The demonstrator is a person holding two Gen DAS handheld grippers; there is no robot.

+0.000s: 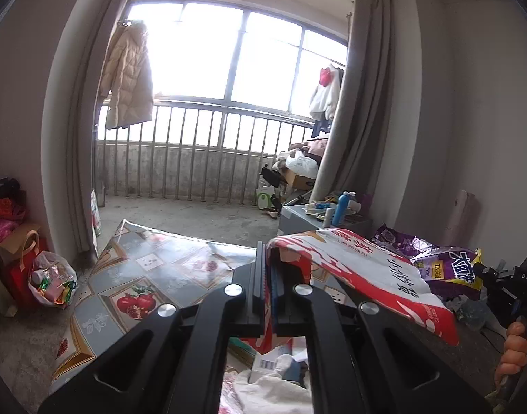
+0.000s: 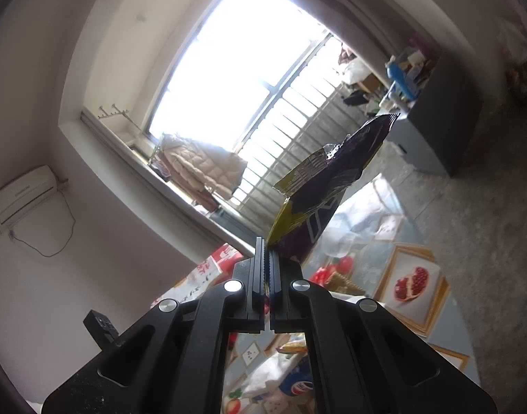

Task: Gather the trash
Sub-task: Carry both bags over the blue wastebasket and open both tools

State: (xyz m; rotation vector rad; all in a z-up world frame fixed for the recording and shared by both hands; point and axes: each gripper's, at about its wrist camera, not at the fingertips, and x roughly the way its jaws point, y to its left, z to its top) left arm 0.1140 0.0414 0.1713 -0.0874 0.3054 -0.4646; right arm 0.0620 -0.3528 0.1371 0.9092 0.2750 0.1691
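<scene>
1. Floor mat (image 1: 153, 269), fruit-patterned, is seen spread below, with wrappers and a box left on it.
2. Red-and-white bag (image 1: 374, 276) is clamped in the left tongs (image 1: 268, 276) and held off the mat.
3. Purple-and-yellow wrapper (image 2: 336, 186) is pinched in the right tongs (image 2: 267, 258), also raised.
4. Collection is judged partway: two pieces are lifted, none yet binned.

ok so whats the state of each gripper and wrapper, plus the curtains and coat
left gripper: shut on the red and white bag
red and white bag: held up, crumpled
right gripper: shut on the purple and yellow wrapper
purple and yellow wrapper: held up, creased
curtains: drawn open
beige coat: hanging at the window
</scene>
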